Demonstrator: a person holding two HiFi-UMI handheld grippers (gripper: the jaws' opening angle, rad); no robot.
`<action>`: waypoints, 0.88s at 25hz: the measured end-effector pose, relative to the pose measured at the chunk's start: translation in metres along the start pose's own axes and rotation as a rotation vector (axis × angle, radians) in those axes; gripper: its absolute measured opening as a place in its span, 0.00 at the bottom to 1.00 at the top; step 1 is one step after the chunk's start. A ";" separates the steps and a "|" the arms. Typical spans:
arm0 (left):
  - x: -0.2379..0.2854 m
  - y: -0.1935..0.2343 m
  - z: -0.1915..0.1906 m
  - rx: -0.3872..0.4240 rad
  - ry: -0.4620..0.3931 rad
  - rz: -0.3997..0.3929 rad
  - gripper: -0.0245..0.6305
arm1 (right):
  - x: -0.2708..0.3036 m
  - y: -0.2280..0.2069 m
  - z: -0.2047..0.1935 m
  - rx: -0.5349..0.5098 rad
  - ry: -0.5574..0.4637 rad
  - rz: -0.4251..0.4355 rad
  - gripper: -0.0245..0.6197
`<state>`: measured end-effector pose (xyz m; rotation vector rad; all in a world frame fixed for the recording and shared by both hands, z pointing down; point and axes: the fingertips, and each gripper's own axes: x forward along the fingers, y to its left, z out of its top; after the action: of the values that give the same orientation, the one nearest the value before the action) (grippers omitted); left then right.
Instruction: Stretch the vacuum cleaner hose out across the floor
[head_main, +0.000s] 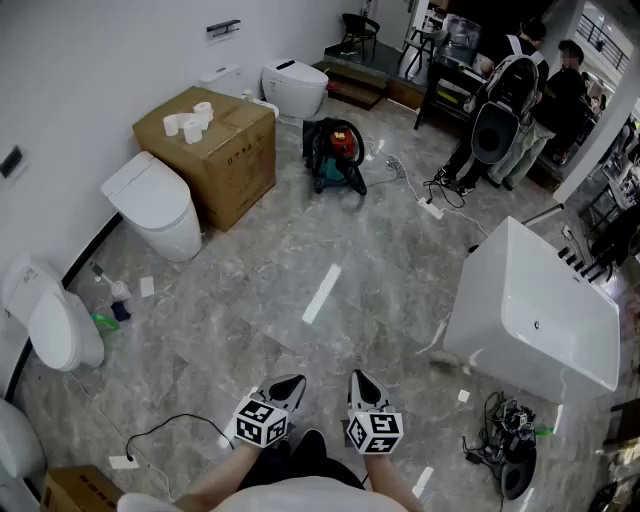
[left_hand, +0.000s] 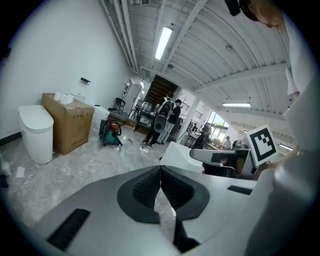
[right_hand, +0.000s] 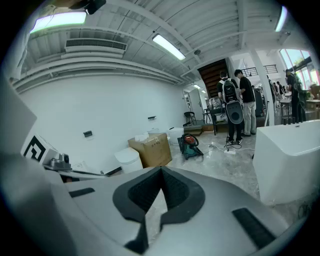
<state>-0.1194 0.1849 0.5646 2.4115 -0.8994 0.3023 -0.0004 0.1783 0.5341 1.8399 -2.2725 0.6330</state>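
Grippers: two, left gripper (head_main: 293, 381) and right gripper (head_main: 358, 378), each pressing its jaws together on nothing.
Pose: both sitting side by side, pointing slightly down.
Vacuum cleaner (head_main: 336, 152): one, standing well ahead, near the one cardboard box (head_main: 212, 152).
Gripper views only: showing ceiling lights (left_hand: 164, 42).

The floor (head_main: 390, 250) was grey marbled tile below a plain white wall (head_main: 90, 60). A white toilet (head_main: 155, 205) stood against that wall just beside a cardboard box (head_main: 225, 150), and a white bathtub (head_main: 540, 320) stood at the right. Long tube lights (left_hand: 163, 42) lit the ribbed white ceiling (left_hand: 215, 45).
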 end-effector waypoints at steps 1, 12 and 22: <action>0.002 -0.003 0.006 0.015 0.000 -0.002 0.05 | 0.001 0.002 0.005 0.005 -0.009 0.009 0.06; 0.020 -0.030 0.050 0.083 -0.097 0.012 0.05 | -0.009 -0.001 0.026 0.021 -0.027 0.096 0.06; 0.025 -0.048 0.054 0.046 -0.146 0.076 0.05 | -0.011 -0.009 0.031 0.050 -0.024 0.199 0.06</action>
<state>-0.0679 0.1710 0.5097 2.4708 -1.0607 0.1786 0.0151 0.1740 0.5040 1.6624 -2.4984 0.7059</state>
